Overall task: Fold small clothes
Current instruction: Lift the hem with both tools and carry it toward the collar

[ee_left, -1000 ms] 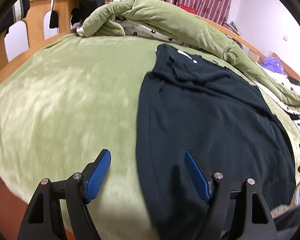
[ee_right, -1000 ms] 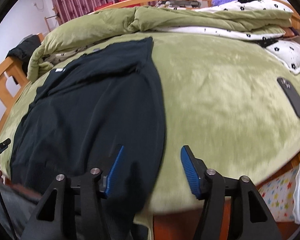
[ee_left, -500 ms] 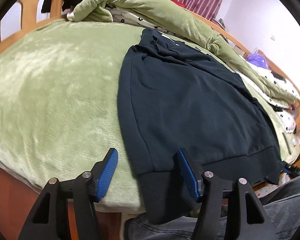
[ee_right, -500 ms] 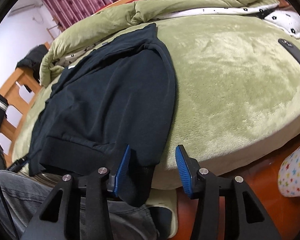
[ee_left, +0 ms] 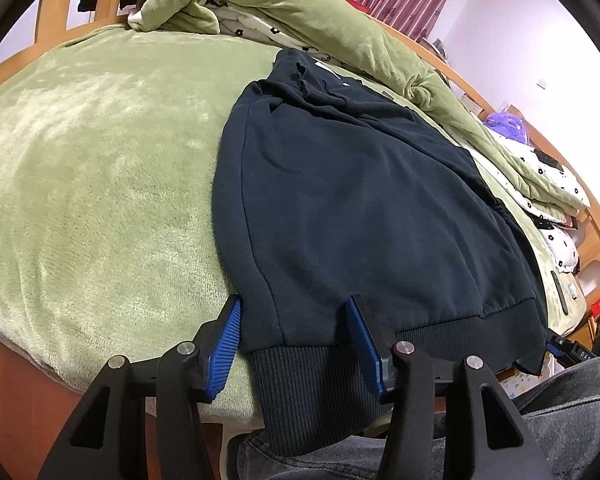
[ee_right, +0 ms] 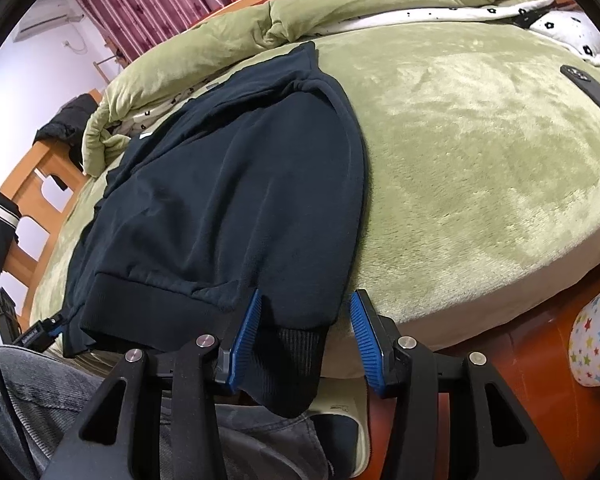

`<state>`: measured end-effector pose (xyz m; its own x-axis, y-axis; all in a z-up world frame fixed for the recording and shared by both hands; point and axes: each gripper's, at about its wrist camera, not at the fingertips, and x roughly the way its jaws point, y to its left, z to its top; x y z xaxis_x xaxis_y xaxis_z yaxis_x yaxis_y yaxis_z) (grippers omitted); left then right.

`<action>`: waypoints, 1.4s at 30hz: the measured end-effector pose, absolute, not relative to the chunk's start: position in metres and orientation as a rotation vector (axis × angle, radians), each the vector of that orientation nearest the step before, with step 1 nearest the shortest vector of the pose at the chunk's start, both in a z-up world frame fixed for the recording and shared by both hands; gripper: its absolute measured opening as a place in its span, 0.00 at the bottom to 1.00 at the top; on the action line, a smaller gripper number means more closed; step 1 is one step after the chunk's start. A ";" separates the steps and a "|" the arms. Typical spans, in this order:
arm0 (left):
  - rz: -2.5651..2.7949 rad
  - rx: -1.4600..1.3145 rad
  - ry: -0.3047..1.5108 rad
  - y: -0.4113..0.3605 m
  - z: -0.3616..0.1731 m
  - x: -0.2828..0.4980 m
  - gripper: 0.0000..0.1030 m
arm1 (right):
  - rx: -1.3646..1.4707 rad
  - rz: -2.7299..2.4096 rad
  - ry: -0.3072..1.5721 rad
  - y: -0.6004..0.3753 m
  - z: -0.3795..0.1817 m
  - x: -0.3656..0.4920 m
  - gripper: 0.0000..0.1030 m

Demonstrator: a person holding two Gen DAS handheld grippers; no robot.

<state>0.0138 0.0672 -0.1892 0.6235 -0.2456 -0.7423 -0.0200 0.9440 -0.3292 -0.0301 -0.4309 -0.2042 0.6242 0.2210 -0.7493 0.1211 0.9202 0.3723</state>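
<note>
A dark navy sweatshirt [ee_left: 360, 184] [ee_right: 236, 200] lies flat on the green plush bedcover [ee_left: 100, 160] [ee_right: 480, 160]. Its ribbed hem [ee_left: 312, 384] [ee_right: 296, 360] hangs over the near edge of the bed. My left gripper [ee_left: 293, 302] straddles the hem's left corner. Its jaws are closing with the fabric between them and are not clamped. My right gripper [ee_right: 306, 295] straddles the right corner. Its left pad lies against the cloth, and a gap shows between the cloth and the right pad.
A rolled green quilt [ee_left: 300, 4] [ee_right: 220, 52] with a white flowered lining lies along the far side. A dark remote [ee_right: 592, 88] rests on the cover at the right. The person's jeans [ee_left: 380, 456] are below the hem. A wooden bed frame [ee_right: 32, 176] stands at the left.
Both grippers have come down and back to the bed's near edge, from over the sweatshirt's body to its hem corners. Both pairs of jaws have narrowed around the fabric.
</note>
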 end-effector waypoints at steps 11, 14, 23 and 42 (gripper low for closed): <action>-0.116 -0.281 0.890 0.059 -0.190 0.023 0.51 | 0.471 0.074 0.896 -0.433 -0.211 -0.021 0.47; -0.115 -0.281 0.890 0.058 -0.190 0.023 0.51 | 0.458 0.061 0.892 -0.427 -0.212 -0.015 0.48; -0.108 -0.290 0.880 0.063 -0.187 0.018 0.22 | 0.434 0.096 0.881 -0.430 -0.208 -0.014 0.16; -0.134 -0.355 0.704 0.088 -0.100 0.019 0.11 | 0.474 0.101 0.691 -0.445 -0.112 -0.015 0.12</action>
